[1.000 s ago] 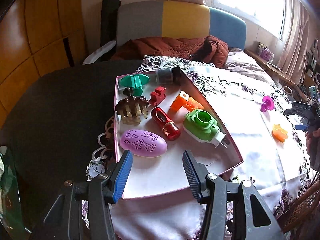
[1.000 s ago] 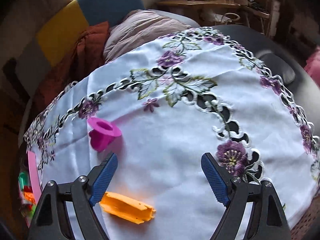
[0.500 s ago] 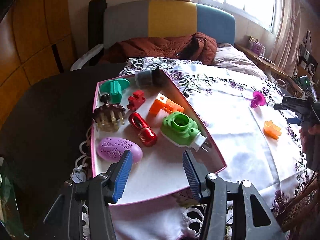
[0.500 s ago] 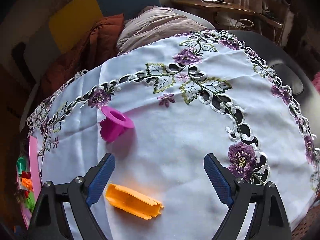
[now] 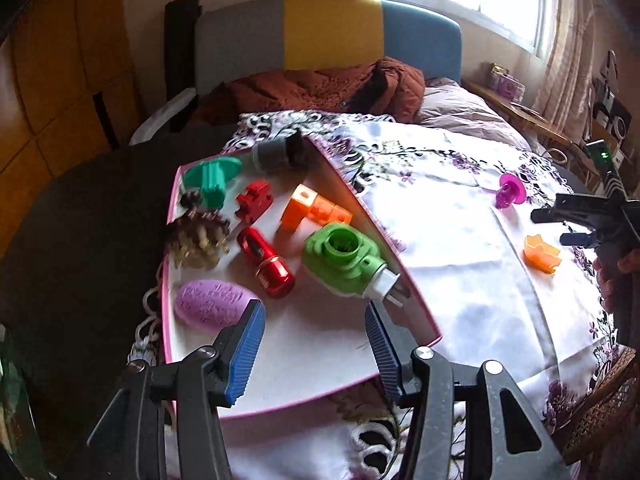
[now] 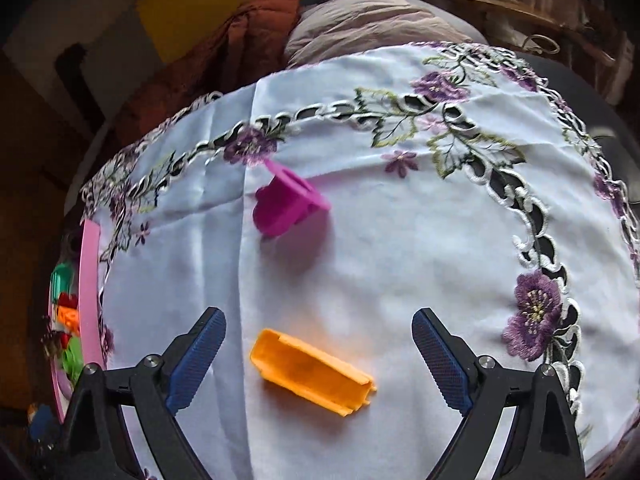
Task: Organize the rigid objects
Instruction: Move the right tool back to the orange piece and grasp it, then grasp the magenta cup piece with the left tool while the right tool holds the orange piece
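Tray [image 5: 400,280]: pink-rimmed box lid with a white floor, sitting on the left part of the table, half on the cloth and half over the dark tabletop.
Left side of tray: teal flanged piece [image 5: 212,178] at the far corner, brown clawed hair clip [image 5: 198,238] just below it, purple oval thing [image 5: 212,306] nearest the camera.
Middle of tray: small red block [image 5: 254,202], shiny red capsule-shaped item [image 5: 266,262] lying diagonal, orange block piece [image 5: 314,210].
Right side of tray: green plug adapter [image 5: 344,258] with its white prong end up against the right rim; grey-black cylinder [image 5: 280,154] at the far corner.
Left gripper [image 5: 312,338]: jaws spread apart, holding nothing, hovering over the bare near end of the tray with the purple oval just beside its left pad.
Tablecloth [image 6: 400,260]: white with purple embroidered flowers, covers the right part of the table.
Magenta flanged piece [image 6: 286,200]: loose on the cloth, well right of the tray, tipped on its side.
Orange ribbed piece [image 6: 312,372]: also loose on the cloth, nearer than the magenta one, lying flat and slanted.
Right gripper [image 6: 318,360]: wide open, empty, hanging just above the cloth with the orange ribbed piece sitting between its two pads, not touching either as far as I can tell.
Background: bed with a rust-brown blanket [image 5: 320,84] behind the table.
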Motion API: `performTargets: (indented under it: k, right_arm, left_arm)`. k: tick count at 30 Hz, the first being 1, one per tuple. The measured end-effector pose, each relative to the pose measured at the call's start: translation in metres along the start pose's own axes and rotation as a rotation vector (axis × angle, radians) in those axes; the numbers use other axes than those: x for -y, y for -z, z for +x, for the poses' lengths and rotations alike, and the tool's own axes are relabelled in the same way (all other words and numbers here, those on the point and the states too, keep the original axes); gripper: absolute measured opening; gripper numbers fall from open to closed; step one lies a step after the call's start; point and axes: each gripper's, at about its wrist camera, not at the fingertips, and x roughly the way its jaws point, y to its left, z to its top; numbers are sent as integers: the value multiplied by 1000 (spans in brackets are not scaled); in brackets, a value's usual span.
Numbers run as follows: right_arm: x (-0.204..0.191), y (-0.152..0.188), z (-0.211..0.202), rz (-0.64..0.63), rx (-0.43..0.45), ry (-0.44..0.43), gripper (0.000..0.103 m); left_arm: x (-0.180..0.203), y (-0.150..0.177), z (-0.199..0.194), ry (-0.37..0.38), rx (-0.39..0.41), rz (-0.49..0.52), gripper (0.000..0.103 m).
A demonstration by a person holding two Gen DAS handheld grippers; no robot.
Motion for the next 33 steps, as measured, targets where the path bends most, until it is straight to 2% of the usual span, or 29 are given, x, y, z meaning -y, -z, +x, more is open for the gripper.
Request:
performTargets:
  k: [2,5,16,18,21,22,23,24,28,33]
  right_arm:
    - [-3,2,5,-22,-31,11,95]
    - [-8,7,14,-38,-95,-36,95]
    - [-25,20,20,-181,-184,66,95]
    - [-22,22,22,-187,-197,78,92]
    - [-17,23,22,-182,-201,100,76]
    - [-15,23,21,-187,-198,111,58]
    - [-14,22,18,-194,-193,121,28]
    - [-15,20,16,-210,-183,140,24]
    - [-9,10,14,-207,-155,160,23]
    - [18,-1,9,-92,-78,213,23]
  left_arm:
    - [7,-6,1,3,7,17,53]
    - [17,-14,2,18,18,44,53]
    - [36,-23,6,67,22,82,53]
    - [38,-24,7,73,25,84,53]
    - [41,-27,8,84,27,90,53]
    - [42,-28,8,87,28,92,53]
    - [43,-29,9,90,29,95,53]
    - [45,-30,9,92,30,97,53]
    - [50,-33,13,102,27,103,53]
    - [63,-42,20,119,17,122,53]
